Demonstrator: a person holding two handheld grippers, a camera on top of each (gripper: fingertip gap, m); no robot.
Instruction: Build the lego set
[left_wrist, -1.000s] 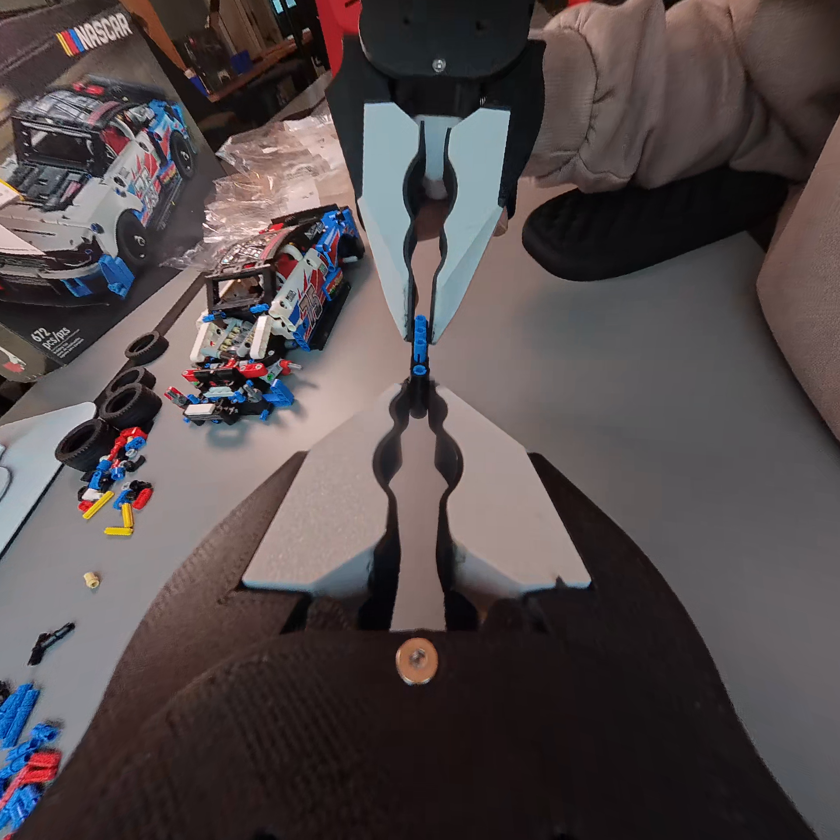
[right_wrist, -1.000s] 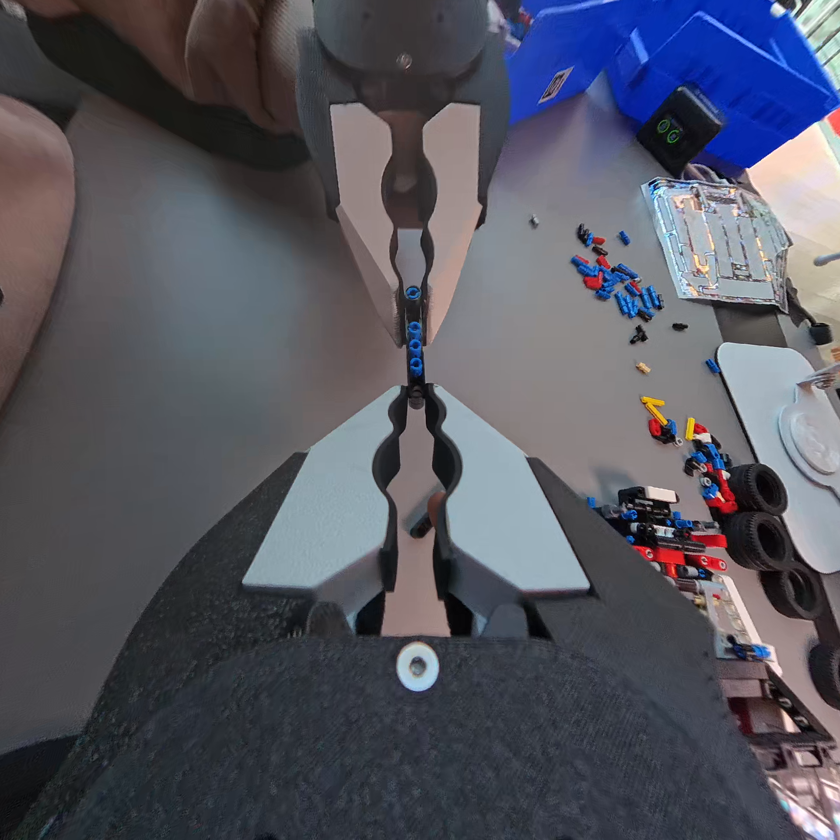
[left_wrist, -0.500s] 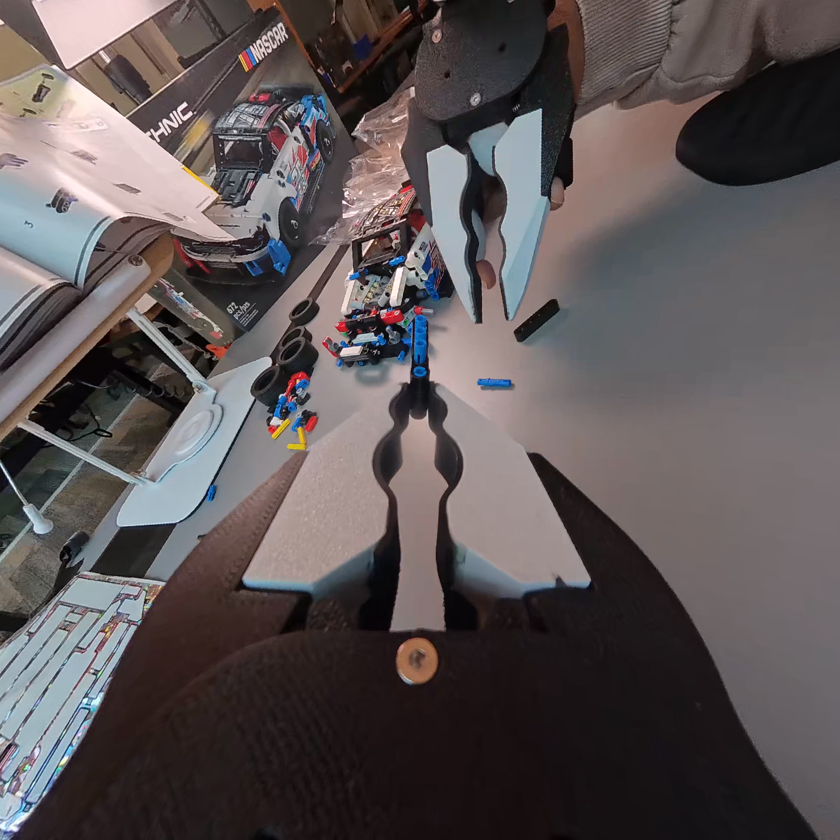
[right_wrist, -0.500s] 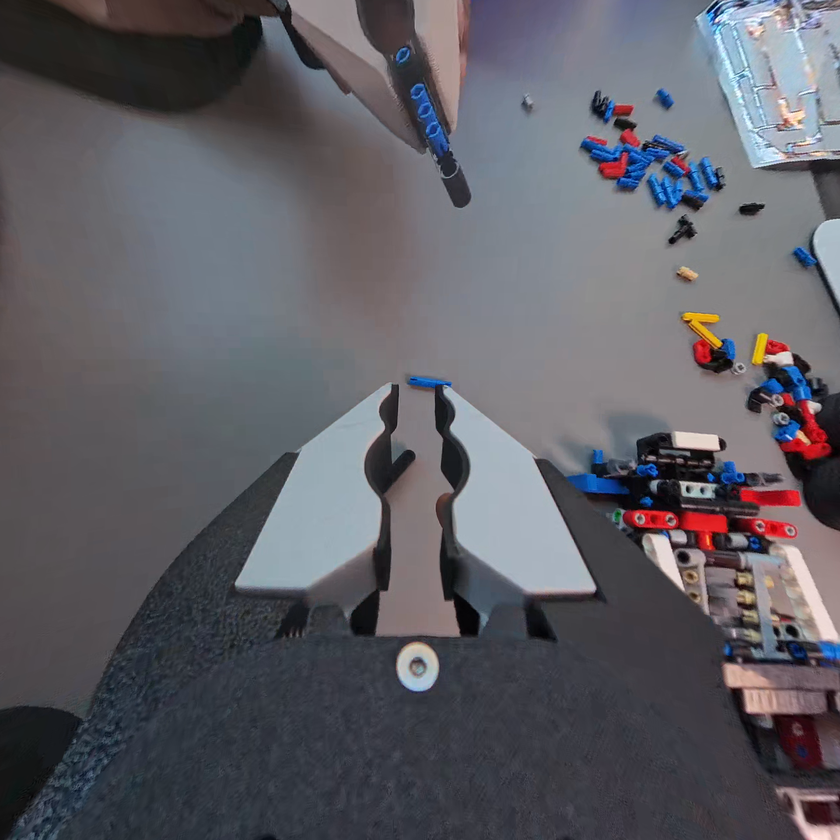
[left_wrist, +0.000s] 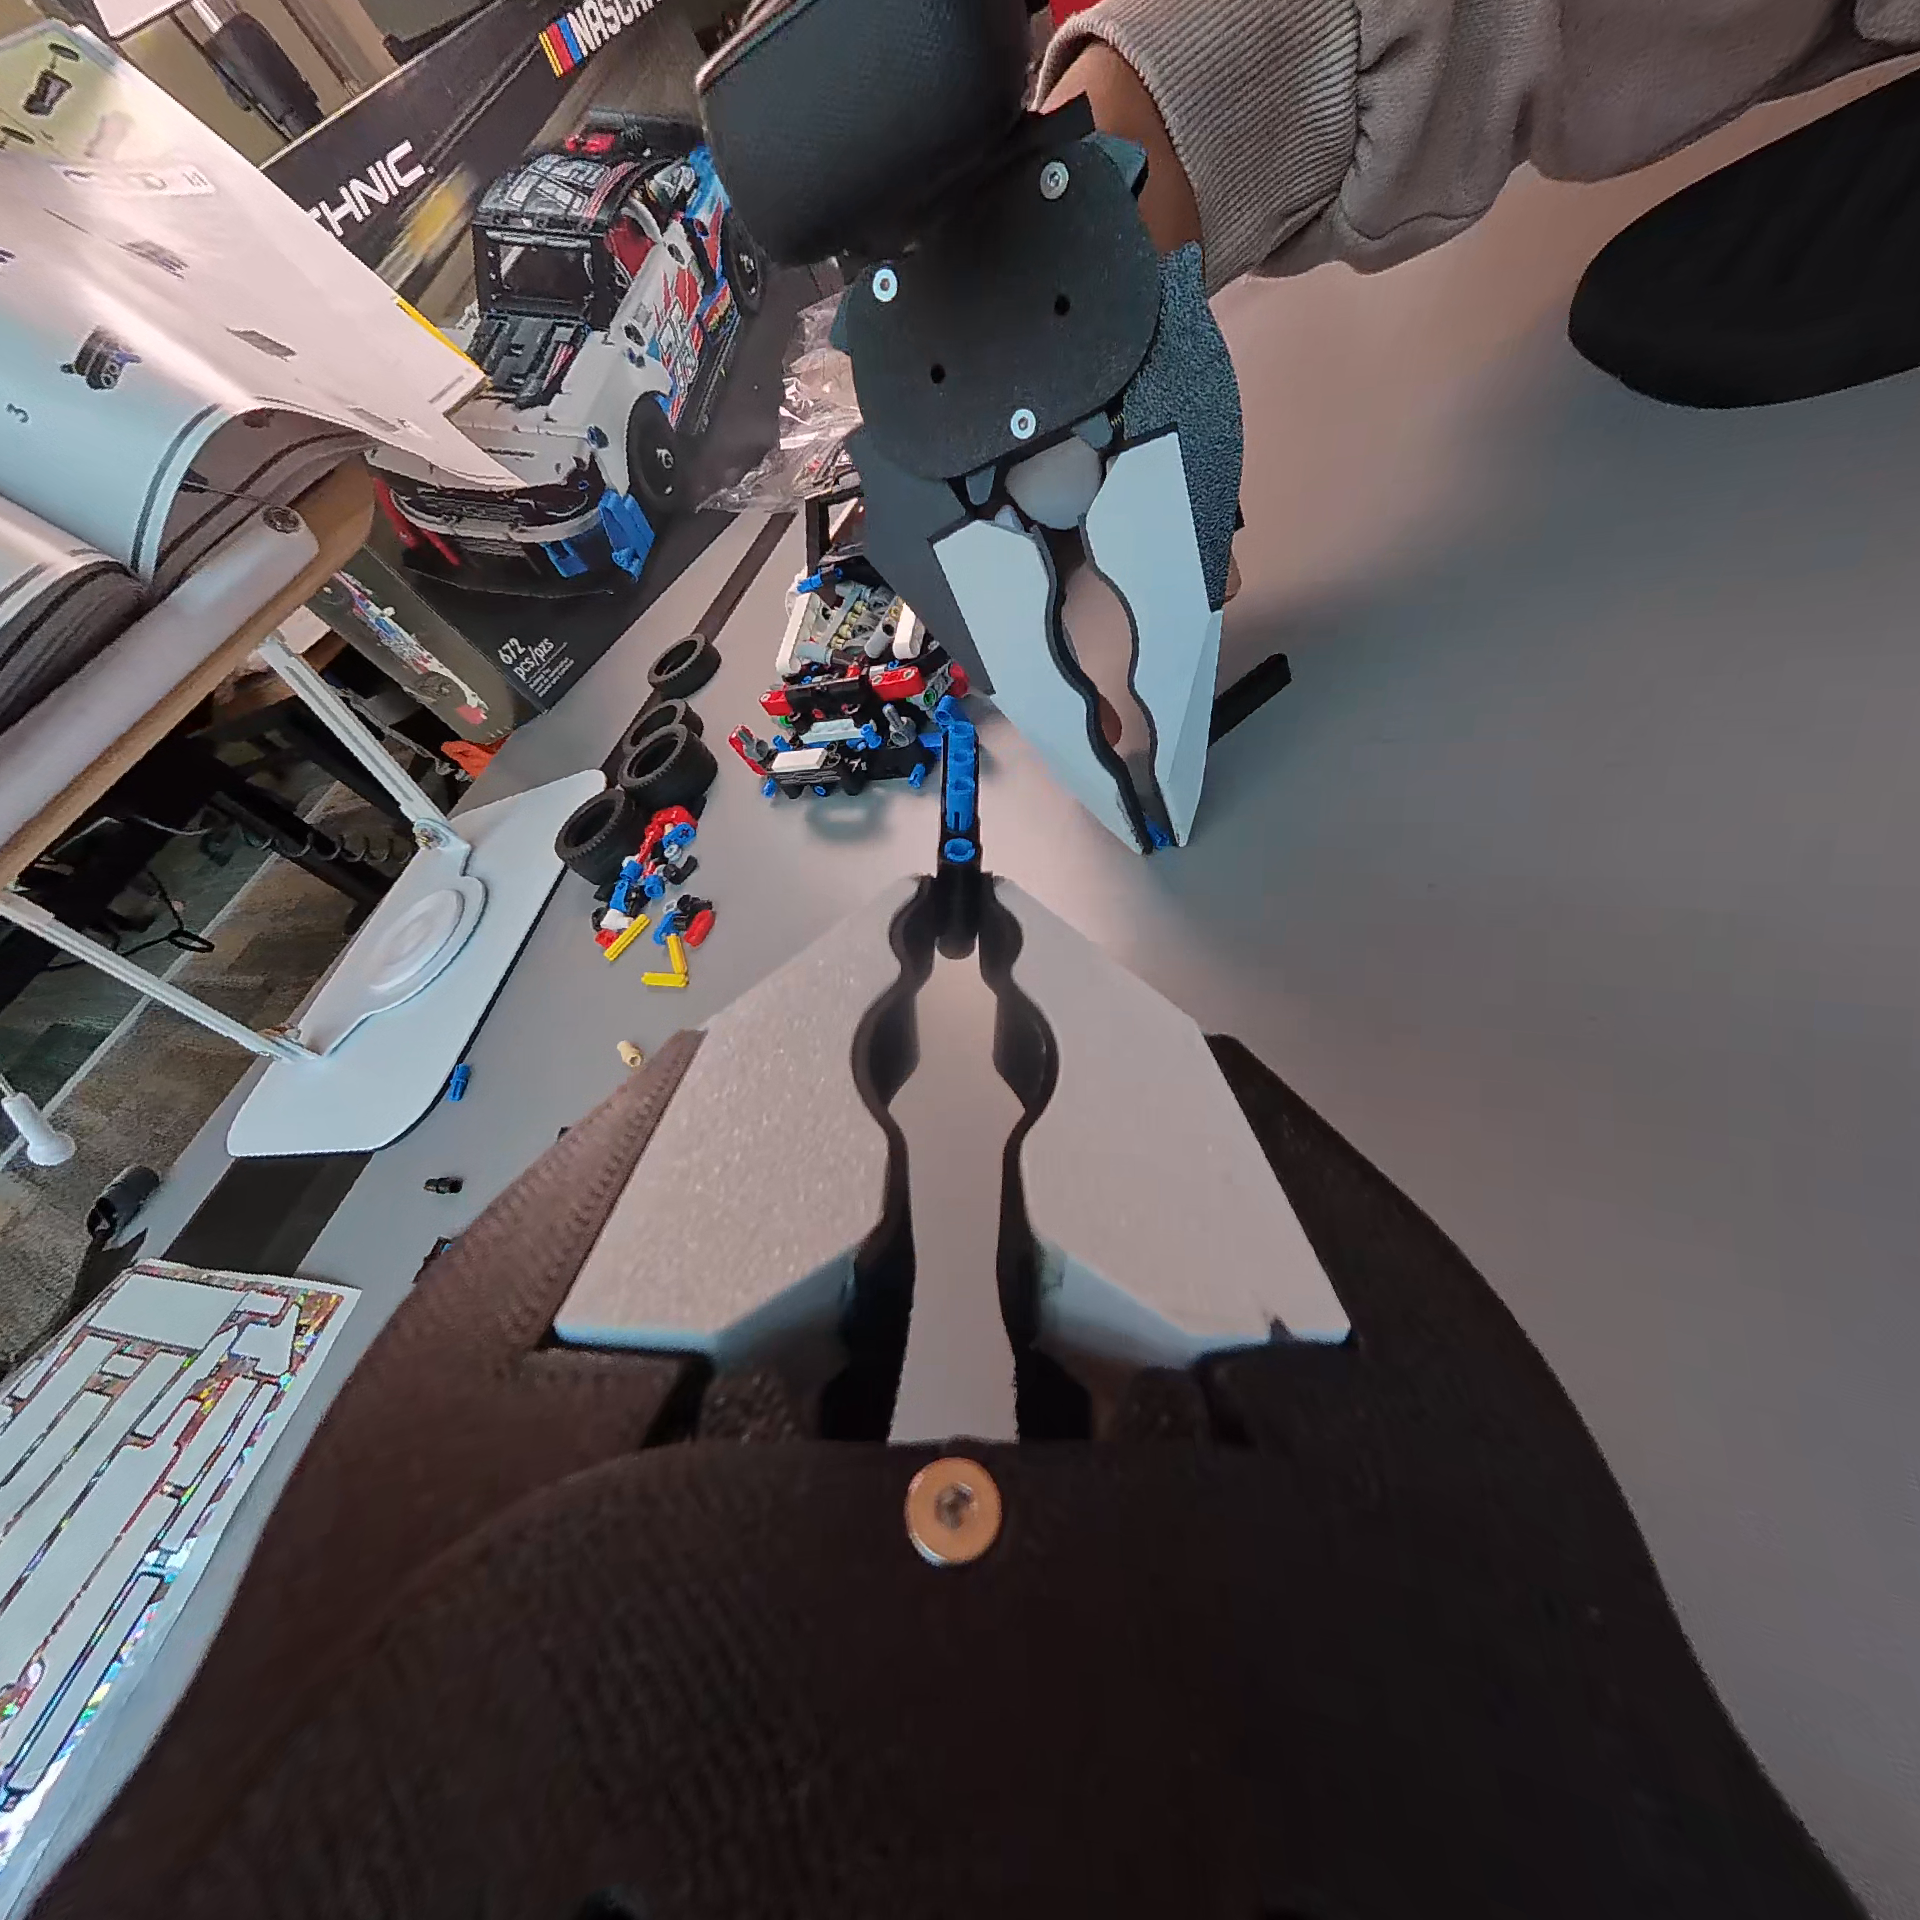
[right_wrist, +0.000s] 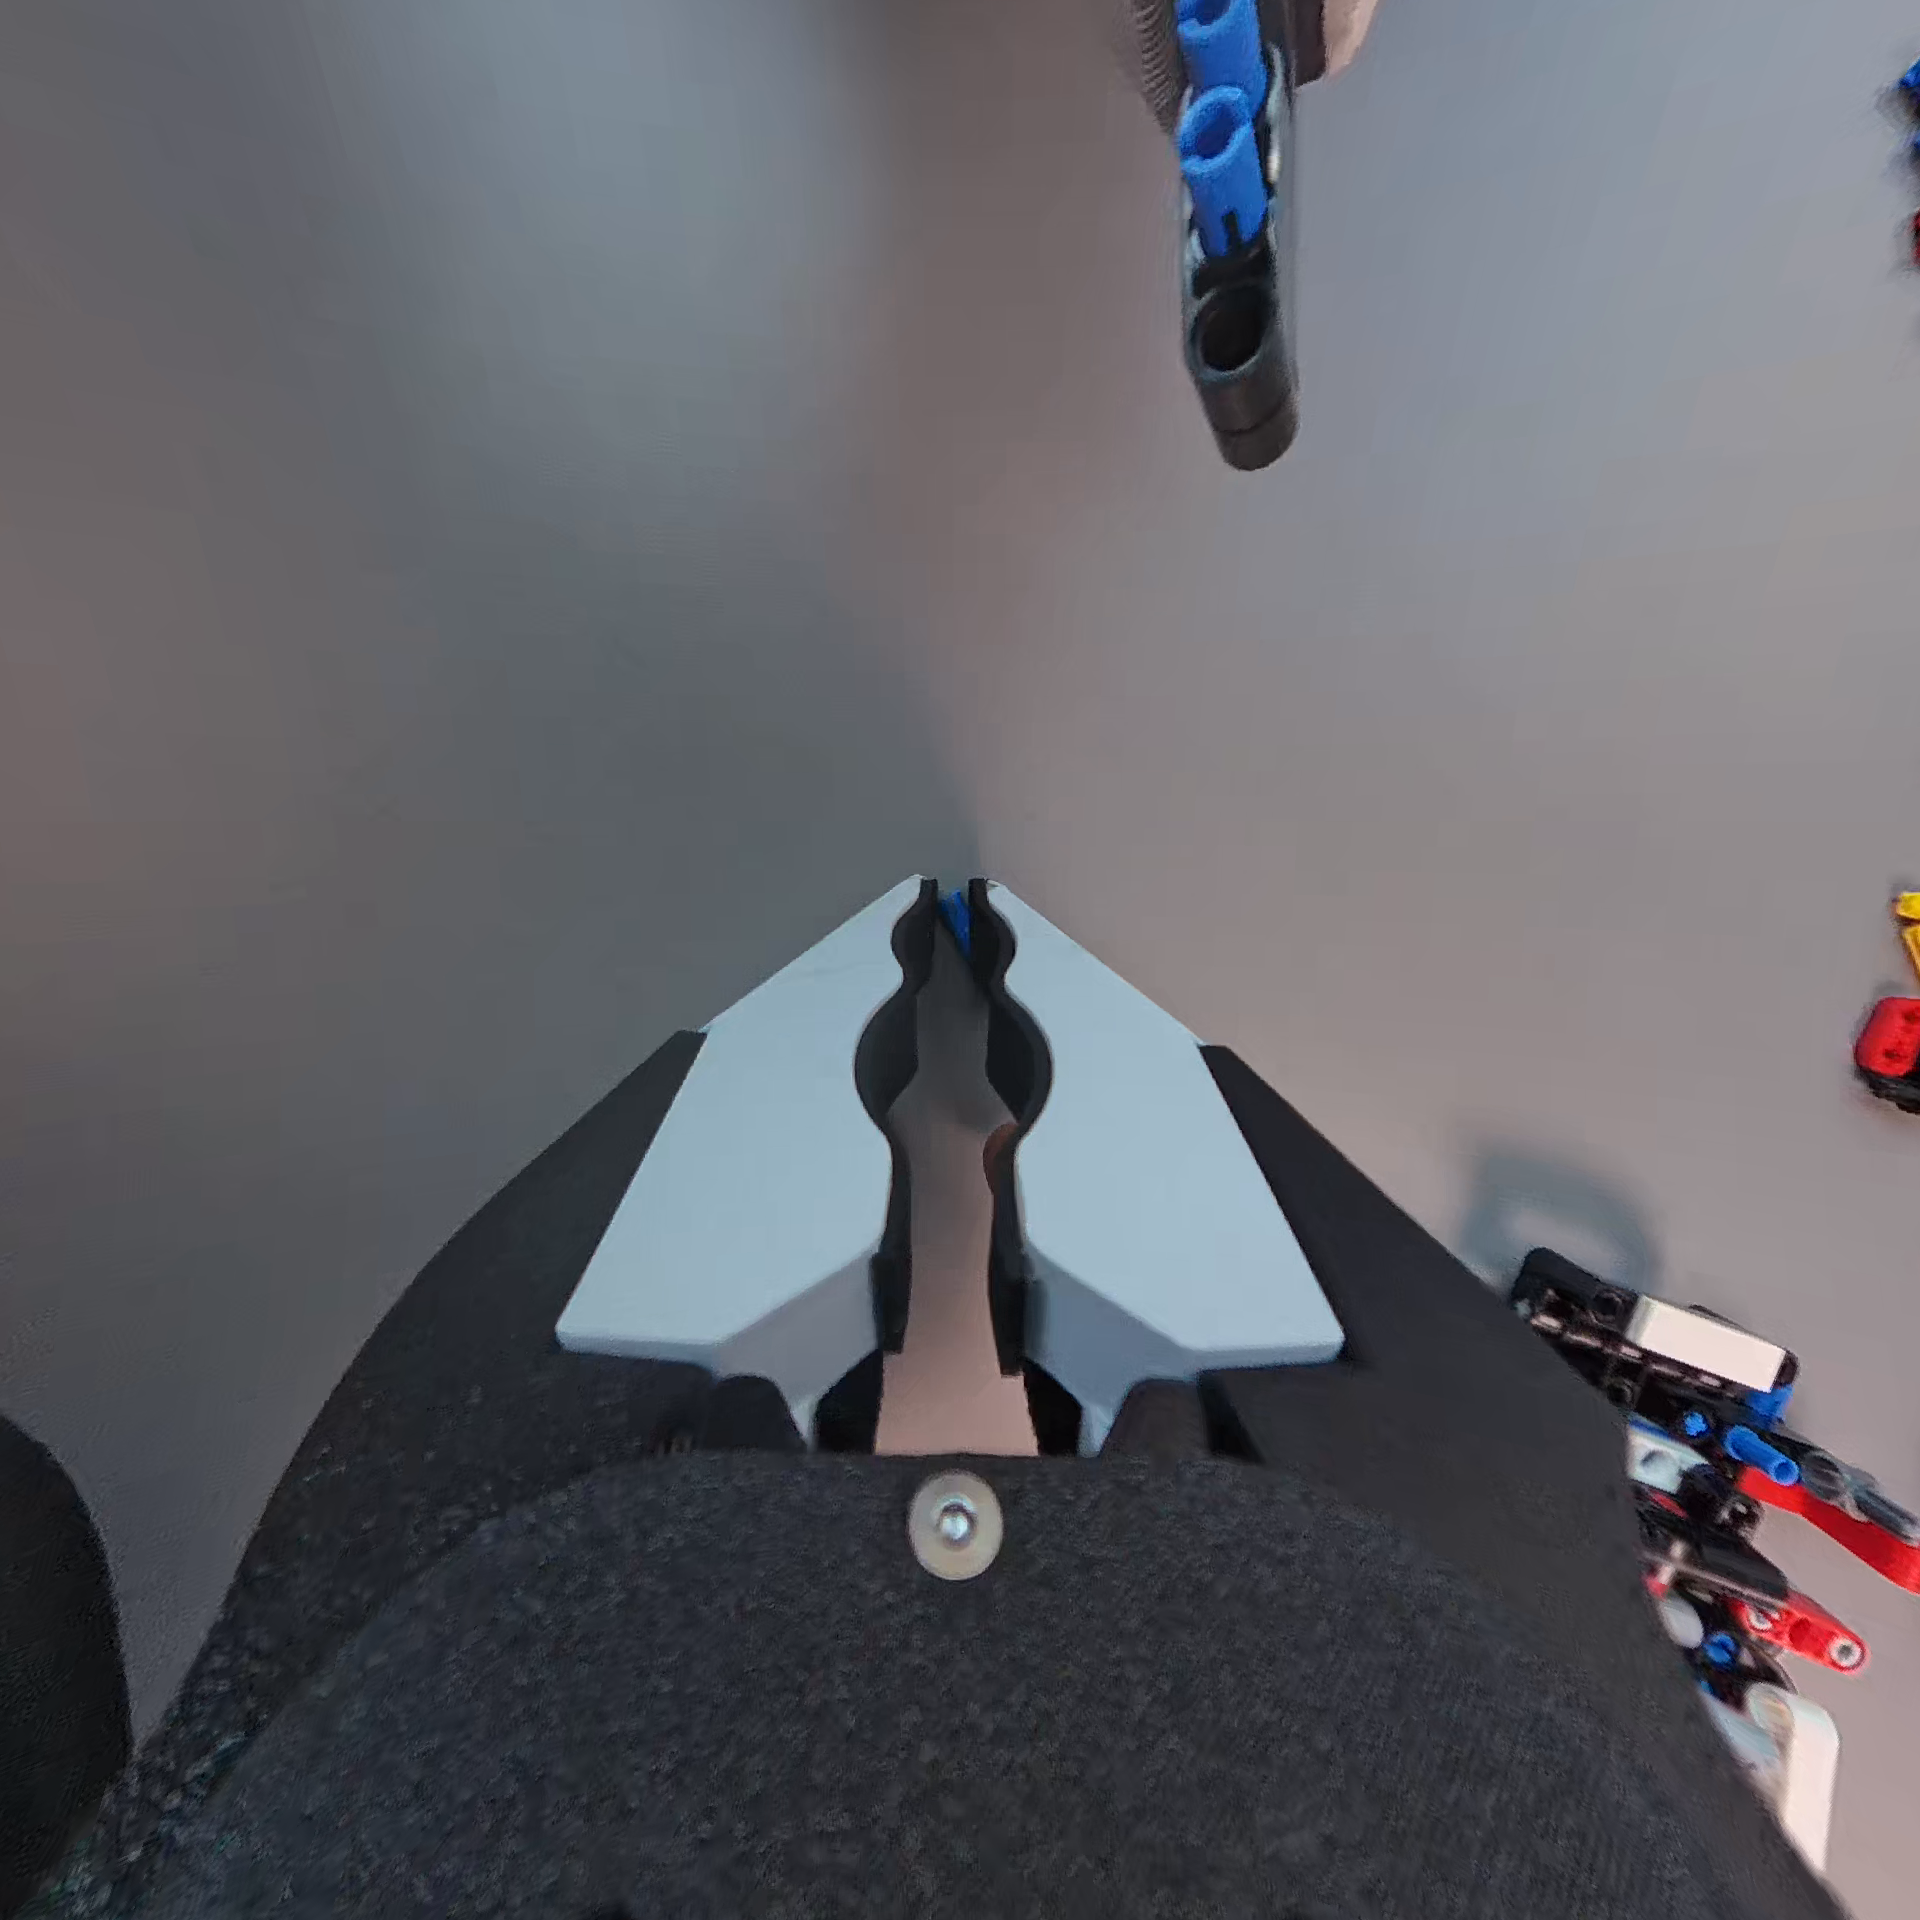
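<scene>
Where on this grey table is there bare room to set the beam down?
Free: the grey tabletop right of the right gripper, up to the dark cushion. Crowded: left, around the half-built car, black tyres and loose red, blue and yellow pieces.

The smooth matt grey bench (left_wrist: 1507, 935) carries glossy plastic red, blue and black bricks (left_wrist: 842, 727), matt black rubber tyres (left_wrist: 665, 764), a holographic foil sticker sheet (left_wrist: 125, 1455) and crinkled clear plastic bags (left_wrist: 800, 457).

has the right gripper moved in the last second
Yes. In the left wrist view the right gripper has dropped from the black beam to the table, closing on a blue pin.
</scene>
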